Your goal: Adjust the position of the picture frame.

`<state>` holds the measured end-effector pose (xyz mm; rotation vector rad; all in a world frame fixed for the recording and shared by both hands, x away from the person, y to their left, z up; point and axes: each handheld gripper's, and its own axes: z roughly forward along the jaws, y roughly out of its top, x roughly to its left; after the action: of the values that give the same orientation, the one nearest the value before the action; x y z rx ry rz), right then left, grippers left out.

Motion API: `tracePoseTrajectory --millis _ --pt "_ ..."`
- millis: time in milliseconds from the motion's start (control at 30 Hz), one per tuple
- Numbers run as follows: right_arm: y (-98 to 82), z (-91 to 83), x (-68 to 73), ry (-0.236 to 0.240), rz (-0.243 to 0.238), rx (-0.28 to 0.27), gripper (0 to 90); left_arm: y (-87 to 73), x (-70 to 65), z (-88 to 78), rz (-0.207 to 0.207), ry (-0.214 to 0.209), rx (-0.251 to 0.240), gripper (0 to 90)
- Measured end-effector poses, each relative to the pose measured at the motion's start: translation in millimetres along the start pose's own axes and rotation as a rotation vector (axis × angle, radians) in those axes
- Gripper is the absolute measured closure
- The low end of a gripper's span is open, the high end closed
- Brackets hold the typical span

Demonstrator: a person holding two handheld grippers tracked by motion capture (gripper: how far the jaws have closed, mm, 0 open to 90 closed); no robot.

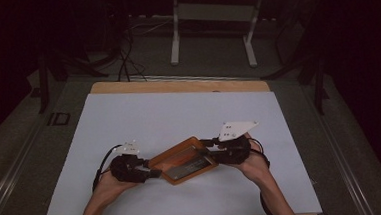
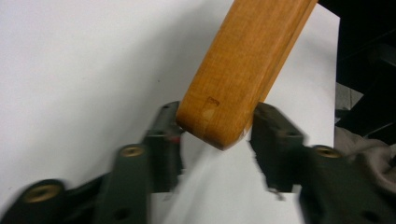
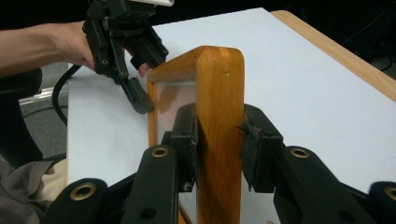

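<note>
R gripper: jaws clamped on the side rail of the wooden frame, pads pressed flat against both faces of the rail, edge-on between them. That grip looks firm, and in the high view the frame's R end sits tilted up off the white sheet w/ this gripper carrying it.

L gripper: jaws parted, straddling the frame's rounded corner. One pad looks to be touching or nearly touching the wood, the other stands clear w/ a gap, so no squeeze there. Pic is motion-blurred at the pads, can't say more on contact. In the R gripper view the L gripper hangs at the far corner of the frame, tips just beside the wood.

Frame itself: orange-brown wood, glass or clear pane inside, lying diagonal near the front-middle of the desk, between the two hands in the high view. L gripper at its near-left corner.

Step, as I read it: two-handed pick-up or re-seat of the frame. R side is held, L side is getting lined up for a bite on the corner.

Next move needs: L jaws slid further onto the rail so the pads meet flat wood, not the rounded corner, then close. Keep R hand steady meanwhile, else the frame pivots on one grip and the pane side could slip.
</note>
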<state>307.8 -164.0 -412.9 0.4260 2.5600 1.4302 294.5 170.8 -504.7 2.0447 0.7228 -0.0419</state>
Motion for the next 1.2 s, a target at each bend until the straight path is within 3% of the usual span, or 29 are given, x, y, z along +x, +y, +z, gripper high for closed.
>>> tracePoseTrajectory --millis 67,100,133,167,233,300,333,400,467,600,667,767,900,1033,1200 --pt "1.3 0.5 0.7 0.002 -0.010 0.002 68.9 0.1 -0.5 -1.9 0.005 0.003 -0.010 44.1" --pt "3.4 1.4 1.7 0.004 -0.018 0.007 68.9 2.4 -3.5 -7.2 0.019 0.035 -0.046 39.8" --pt "4.3 2.0 2.0 0.006 -0.020 0.006 68.9 2.4 -3.5 -7.2 0.019 0.035 -0.046 38.4" --pt "5.8 2.9 2.4 0.005 -0.027 0.009 68.9 7.8 -6.9 -12.5 0.040 0.060 -0.063 38.3" --pt "8.5 4.7 3.4 0.006 -0.039 0.009 68.9 15.5 -11.1 -15.8 0.071 0.068 -0.081 38.4" --pt "12.0 6.8 5.3 0.008 -0.050 0.011 68.8 25.4 -17.2 -17.0 0.113 0.075 -0.087 40.0" --pt "13.5 7.6 6.3 0.011 -0.055 0.013 68.8 25.4 -17.2 -17.0 0.113 0.075 -0.087 41.1" --pt "17.7 9.7 8.9 0.014 -0.069 0.021 68.8 41.3 -27.4 -15.7 0.178 0.090 -0.064 43.7" --pt "21.7 12.1 11.5 0.022 -0.090 0.023 68.7 48.4 -30.1 -13.9 0.207 0.091 -0.045 46.7" --pt "29.2 16.3 17.2 0.036 -0.131 0.033 68.8 53.0 -28.9 -12.5 0.227 0.046 -0.035 50.4" --pt "31.6 18.1 18.2 0.036 -0.135 0.036 68.7 51.2 -29.4 -13.5 0.246 0.038 -0.031 58.6" --pt "32.2 19.9 16.5 0.045 -0.126 0.030 66.3 47.1 -30.8 -17.8 0.268 0.020 -0.034 65.7" --pt "30.6 21.5 14.6 0.057 -0.101 0.019 64.1 43.3 -35.7 -20.6 0.305 0.047 -0.026 67.3" --pt "22.4 24.1 9.2 0.050 -0.033 0.017 48.5 36.3 -33.5 -26.0 0.291 0.064 -0.022 68.8" --pt "4.4 21.3 2.6 0.031 0.032 0.008 43.5 27.9 -30.2 -31.1 0.273 0.064 -0.024 68.9"
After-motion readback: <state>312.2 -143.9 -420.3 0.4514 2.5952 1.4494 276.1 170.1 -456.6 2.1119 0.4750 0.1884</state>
